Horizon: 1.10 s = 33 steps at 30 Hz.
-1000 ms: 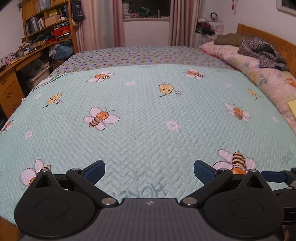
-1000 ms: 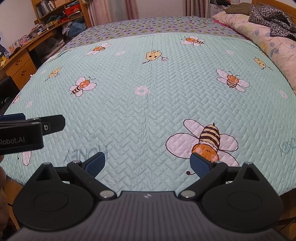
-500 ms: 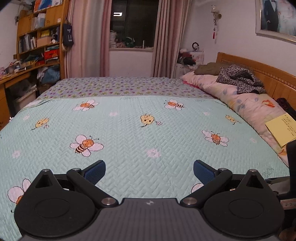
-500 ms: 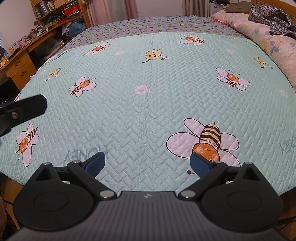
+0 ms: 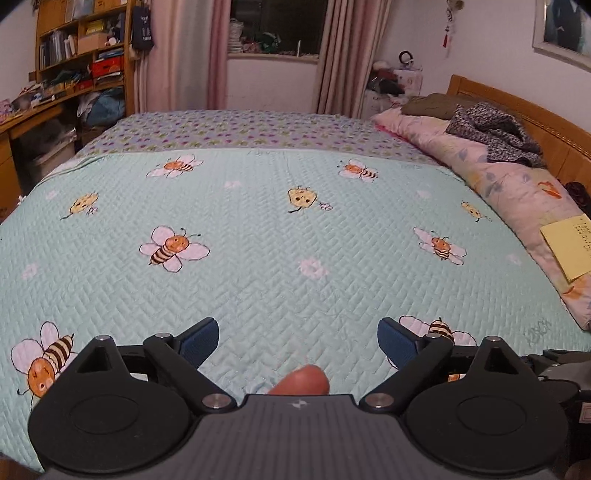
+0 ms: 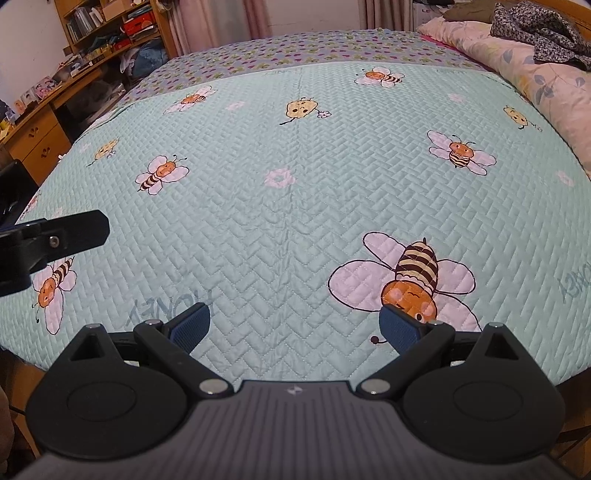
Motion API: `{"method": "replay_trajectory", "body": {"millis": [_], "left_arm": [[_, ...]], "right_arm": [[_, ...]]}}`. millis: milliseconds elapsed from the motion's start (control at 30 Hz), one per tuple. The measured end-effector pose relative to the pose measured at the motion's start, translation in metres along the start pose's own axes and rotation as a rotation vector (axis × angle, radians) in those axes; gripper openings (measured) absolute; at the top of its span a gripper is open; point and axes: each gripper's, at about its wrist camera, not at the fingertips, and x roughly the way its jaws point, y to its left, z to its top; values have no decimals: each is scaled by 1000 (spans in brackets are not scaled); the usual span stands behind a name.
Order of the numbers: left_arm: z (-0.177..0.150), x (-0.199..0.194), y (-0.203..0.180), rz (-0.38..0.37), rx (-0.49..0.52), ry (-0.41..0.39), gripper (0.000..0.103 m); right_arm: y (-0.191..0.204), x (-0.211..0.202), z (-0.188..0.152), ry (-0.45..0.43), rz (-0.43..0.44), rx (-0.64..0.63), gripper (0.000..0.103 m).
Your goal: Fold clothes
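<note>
A dark speckled garment (image 5: 495,133) (image 6: 535,29) lies crumpled on the pink duvet at the far right, beside a brown garment (image 5: 432,105). A mint quilt with bees (image 5: 258,240) (image 6: 295,184) lies flat over the bed. My left gripper (image 5: 297,332) hovers over the quilt's near edge; its jaws are closing with nothing between the pads, and a person's fingertip (image 5: 301,380) shows just above its body. One of its fingers (image 6: 66,236) shows at the left of the right wrist view. My right gripper (image 6: 293,319) stands open over the quilt beside a big bee, holding nothing.
A yellow paper (image 5: 570,247) rests on the pink duvet (image 5: 517,192) along the wooden headboard (image 5: 524,107). A desk and bookshelves (image 5: 74,55) stand left of the bed. Curtains and a window (image 5: 273,29) are at the far end.
The left wrist view tipped up toward the room and then eased back down. A fingertip has appeared above the left gripper's body. The right gripper has not moved.
</note>
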Motion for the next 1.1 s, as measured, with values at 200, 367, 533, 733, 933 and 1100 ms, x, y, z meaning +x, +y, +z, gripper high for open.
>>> {"method": "replay_trajectory", "body": {"millis": [200,367,533,733,933,1100], "left_arm": [[1,2,2,7,-5,17,95],[1,4,2,7,-5,28,96],[1,7,3,7,-7,42,96],[1,8,3,15,-9,51,96],[3,7,-2,62,7,51,100],[1,1,-7,64,33,9,102]], "right_arm": [[0,1,1,3,0,1,98],[0,1,0,3,1,0,98],[0,1,0,4,0,0,98],[0,3,0,5,-1,-2,98],[2,4,0,9,-3,-8,98],[3,5,1,13,-2,-14,98]]}}
